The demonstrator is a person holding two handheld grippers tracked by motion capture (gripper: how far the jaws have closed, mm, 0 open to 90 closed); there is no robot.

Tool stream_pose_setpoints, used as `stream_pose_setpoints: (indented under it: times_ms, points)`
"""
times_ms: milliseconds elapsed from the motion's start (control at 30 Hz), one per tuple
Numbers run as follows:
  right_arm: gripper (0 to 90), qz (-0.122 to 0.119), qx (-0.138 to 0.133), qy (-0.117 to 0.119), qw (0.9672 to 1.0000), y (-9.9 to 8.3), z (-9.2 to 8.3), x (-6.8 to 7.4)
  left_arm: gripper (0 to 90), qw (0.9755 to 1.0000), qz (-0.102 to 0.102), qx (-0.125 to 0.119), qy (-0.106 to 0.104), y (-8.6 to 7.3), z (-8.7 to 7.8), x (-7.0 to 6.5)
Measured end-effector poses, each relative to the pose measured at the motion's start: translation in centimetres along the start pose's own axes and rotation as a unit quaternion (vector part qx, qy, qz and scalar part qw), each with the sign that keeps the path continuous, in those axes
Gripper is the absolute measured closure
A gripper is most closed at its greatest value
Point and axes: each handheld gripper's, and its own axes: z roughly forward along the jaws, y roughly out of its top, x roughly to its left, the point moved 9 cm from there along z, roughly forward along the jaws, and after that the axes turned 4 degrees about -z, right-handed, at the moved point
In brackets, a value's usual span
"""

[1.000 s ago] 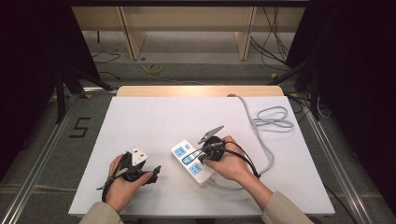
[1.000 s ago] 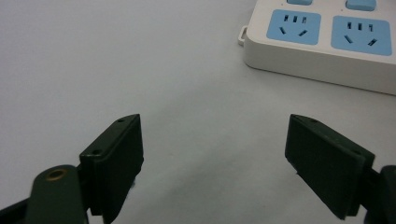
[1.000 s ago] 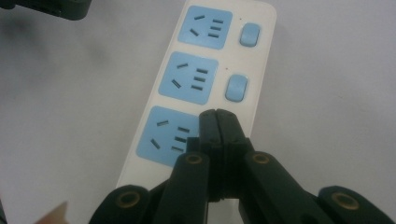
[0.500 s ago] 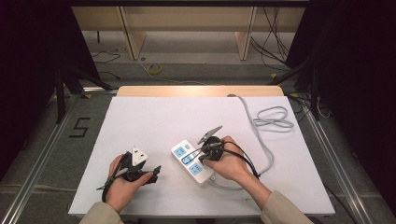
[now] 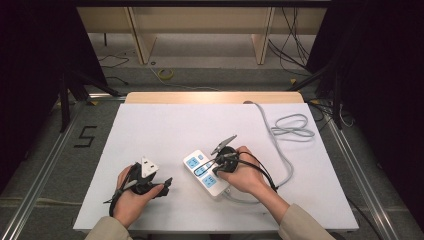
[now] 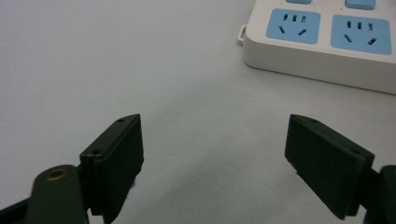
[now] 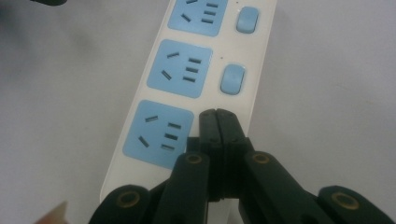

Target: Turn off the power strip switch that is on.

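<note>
- Power strip (image 5: 205, 172): white body with pale-blue socket faces and blue rocker switches; lies flat on the white table top (image 5: 165, 130), toward the near edge and a little right of its middle, set at a slant; in the right gripper view three sockets (image 7: 179, 67) run in a row with a switch (image 7: 232, 78) beside each of the upper two.
- Cord (image 5: 282, 150): grey; leaves the strip's near end, curves out toward the right edge of the table top, runs back toward the far edge; a loose coil (image 5: 292, 126) of it lies near the far right corner.
- Right gripper (image 5: 214, 167): held in the person's right hand (image 5: 247, 175), directly over the strip; jaws clenched flat against each other with nothing between them; in the right gripper view the closed tips (image 7: 217, 122) sit on or just above the strip's white rim beside the nearest socket; contact cannot be told.
- Left gripper (image 5: 167, 184): held in the person's left hand (image 5: 127, 197) near the near edge of the table top, left of the strip and apart from it; jaws released, standing wide with bare table surface between them; in the left gripper view a corner of the strip (image 6: 322, 42) shows ahead and to the right, untouched.
- White tag (image 5: 148, 167): a pale plate on top of the left gripper's body.
- Table top: white sheet over a wooden board (image 5: 210, 97), a strip of which shows along the far edge.
- Floor marking (image 5: 86, 136): a black figure five on the grey floor left of the table.
</note>
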Motion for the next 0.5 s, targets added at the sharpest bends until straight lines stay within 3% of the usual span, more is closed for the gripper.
stream_pose_setpoints:
  times_ms: [500]
  points:
    - [90.0, 0.008, 0.004, -0.013, 0.9999, -0.06, 0.04, 0.16, 19.3, 1.0000, 0.002, 0.003, 0.001, -0.04, -0.01, -0.04]
